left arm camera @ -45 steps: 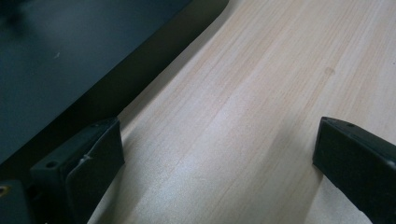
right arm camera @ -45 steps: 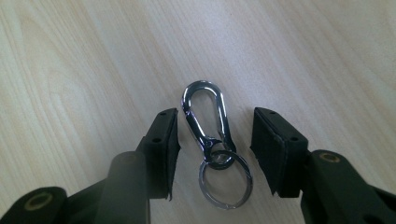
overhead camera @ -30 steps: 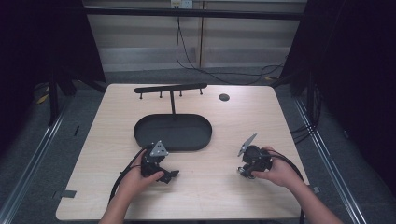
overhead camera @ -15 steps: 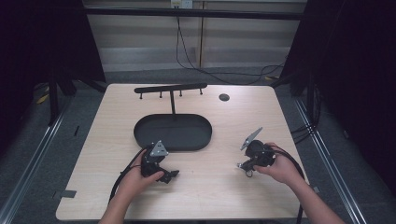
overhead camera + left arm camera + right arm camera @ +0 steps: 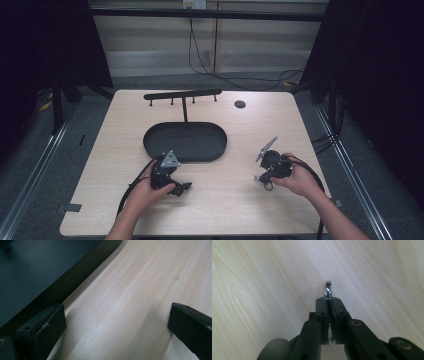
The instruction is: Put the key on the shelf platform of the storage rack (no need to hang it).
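A small shiny metal ring [image 5: 327,289] sticks out past the tips of my right gripper [image 5: 329,300], which is shut on it just above the wooden tabletop. In the high view the right gripper [image 5: 261,178] is held at the table's right side, pointing left and down. My left gripper [image 5: 182,189] rests low on the table at front left, just in front of the black oval tray [image 5: 200,145]. In its own view the left gripper [image 5: 117,320] stands wide open with bare wood between the fingers, and the tray's [image 5: 30,272] edge lies at its left.
A black T-shaped rack [image 5: 182,94] with small hooks rises behind the tray. A small dark round disc [image 5: 240,104] lies at the back right of the table [image 5: 240,210]. Cables trail from both grippers toward the front edge.
The right hand has shifted a little to the right and its gripper has tilted, grey plate turned upward. The left hand has stayed put.
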### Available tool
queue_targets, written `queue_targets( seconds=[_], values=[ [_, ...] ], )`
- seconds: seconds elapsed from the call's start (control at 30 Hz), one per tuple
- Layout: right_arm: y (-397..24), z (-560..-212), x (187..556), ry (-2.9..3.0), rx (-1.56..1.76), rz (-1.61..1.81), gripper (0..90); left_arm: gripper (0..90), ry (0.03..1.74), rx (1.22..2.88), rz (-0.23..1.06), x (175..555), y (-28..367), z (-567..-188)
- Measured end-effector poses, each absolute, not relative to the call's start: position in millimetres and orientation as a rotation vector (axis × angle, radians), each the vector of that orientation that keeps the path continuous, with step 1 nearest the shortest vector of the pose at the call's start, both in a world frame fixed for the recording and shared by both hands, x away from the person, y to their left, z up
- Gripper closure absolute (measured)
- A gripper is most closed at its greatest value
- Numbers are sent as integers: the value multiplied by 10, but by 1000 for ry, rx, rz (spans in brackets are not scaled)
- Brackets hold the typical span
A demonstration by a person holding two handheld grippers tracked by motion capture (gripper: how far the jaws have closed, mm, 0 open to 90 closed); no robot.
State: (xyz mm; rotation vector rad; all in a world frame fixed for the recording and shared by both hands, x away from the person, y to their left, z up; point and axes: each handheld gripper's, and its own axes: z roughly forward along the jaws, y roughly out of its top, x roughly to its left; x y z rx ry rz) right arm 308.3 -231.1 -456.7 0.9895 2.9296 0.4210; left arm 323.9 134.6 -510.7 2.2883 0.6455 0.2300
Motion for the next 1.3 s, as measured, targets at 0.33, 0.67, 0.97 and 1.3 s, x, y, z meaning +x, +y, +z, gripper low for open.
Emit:
queue_targets(
  seconds=[0.33, 0.67, 0.97, 1.3],
  values=[
    [-2162, -4379, 3136, 2937, 942, 426, 864, 13, 644, 2287, 229, 3240, 1346, -5108],
    [-1977, -4094, 3215, 2923, 888, 387, 864, 13, 643, 2291, 230, 3240, 1346, -5106],
    [-1776, -3908, 3261, 2924, 837, 380, 864, 13, 643, 2291, 230, 3240, 1346, -5107],
    [-1594, -3803, 3361, 2927, 806, 378, 864, 13, 643, 2290, 230, 3240, 1346, -5107]
  ],
)
